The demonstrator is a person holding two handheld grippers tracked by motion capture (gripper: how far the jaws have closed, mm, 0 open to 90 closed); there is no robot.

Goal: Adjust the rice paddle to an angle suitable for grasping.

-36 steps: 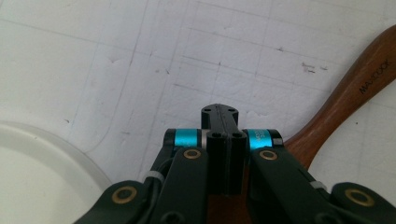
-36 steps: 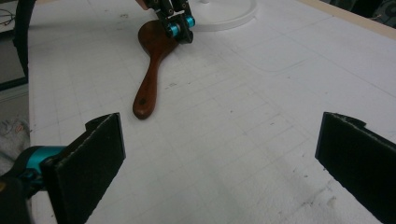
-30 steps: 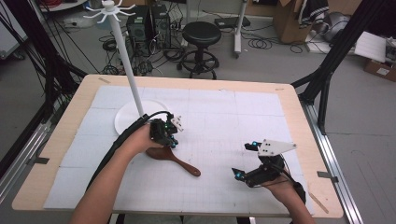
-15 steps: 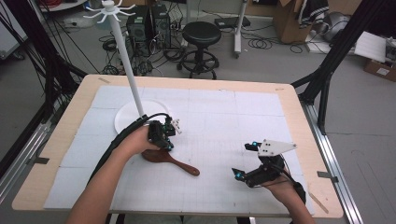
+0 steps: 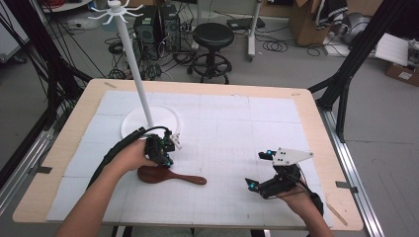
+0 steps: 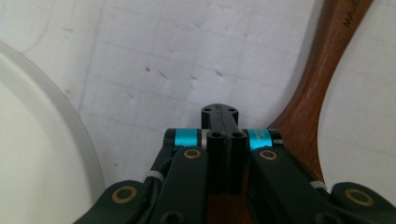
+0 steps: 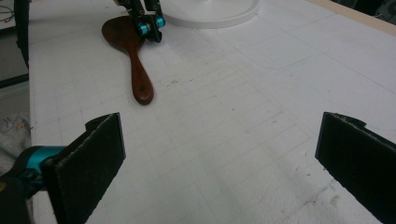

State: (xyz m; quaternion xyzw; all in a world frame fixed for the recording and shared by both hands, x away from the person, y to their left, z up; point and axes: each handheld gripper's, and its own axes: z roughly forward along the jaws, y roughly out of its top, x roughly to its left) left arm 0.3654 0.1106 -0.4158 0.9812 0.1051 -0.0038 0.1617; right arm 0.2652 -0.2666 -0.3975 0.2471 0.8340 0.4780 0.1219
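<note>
Left gripper point(image 5: 167, 157) has slid a bit toward the near edge since a second ago, and now sits right over the bowl end of the spoon point(image 5: 170, 176); right side hasn't budged. Nearest the person, the right gripper point(image 5: 261, 170) hovers low over the mat point(image 5: 227, 128) at the near right, jaws spread wide with nothing between them. The spoon lies flat on the mat left of centre, handle pointing right toward that gripper, well apart from it. In the left gripper view the jaws look pressed together just beside the spoon's neck, not gripping it as far as I can tell. Just behind is the stand's white base point(image 5: 132, 123), pole point(image 5: 136, 74) rising from it.
</note>
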